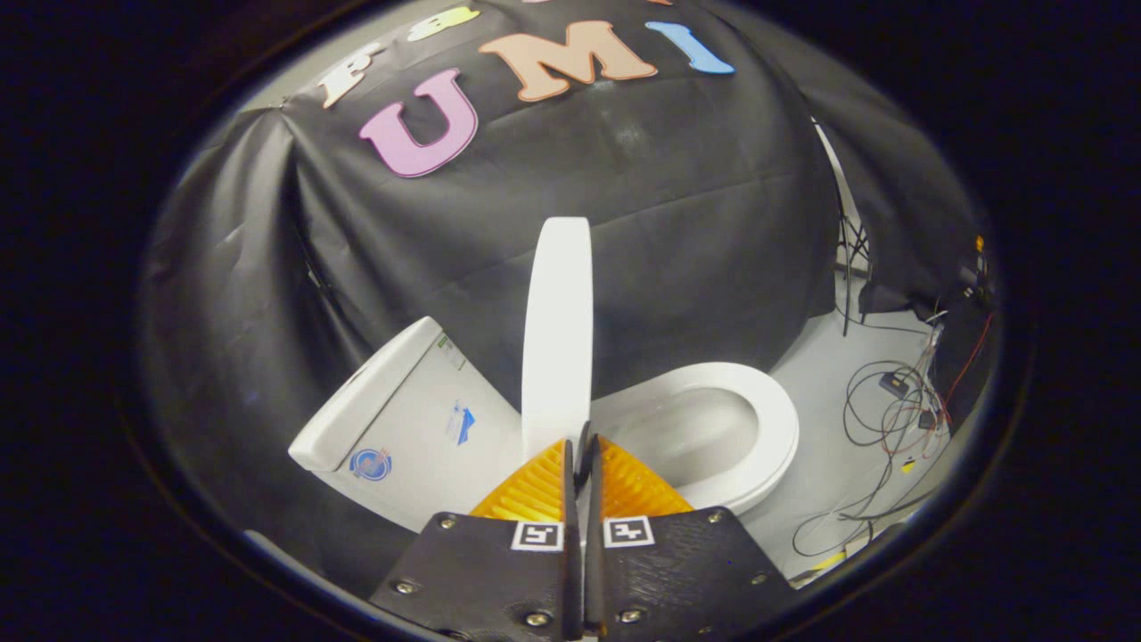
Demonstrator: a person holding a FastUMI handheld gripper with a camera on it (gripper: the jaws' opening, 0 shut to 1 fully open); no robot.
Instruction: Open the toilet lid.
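The gripper (581,450) is held level and pointed forward, its fingers drawn nearly together with only a thin slit between them. The lower edge of the toilet lid (558,330) is met by the tips at twelve o'clock; whether it is pinched cannot be told. The lid stands upright, edge-on. The tank (406,419) lies at ten o'clock, the seat (767,428) at two o'clock.

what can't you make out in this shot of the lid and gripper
- Gripper view: whether the gripper fingers pinch the raised toilet lid; its lower edge is hidden behind the nearly closed fingertips.
- Lid hinge: hidden behind the fingers.
- Near rim of the seat: covered by the gripper body.
- Tank stickers: too small to read.
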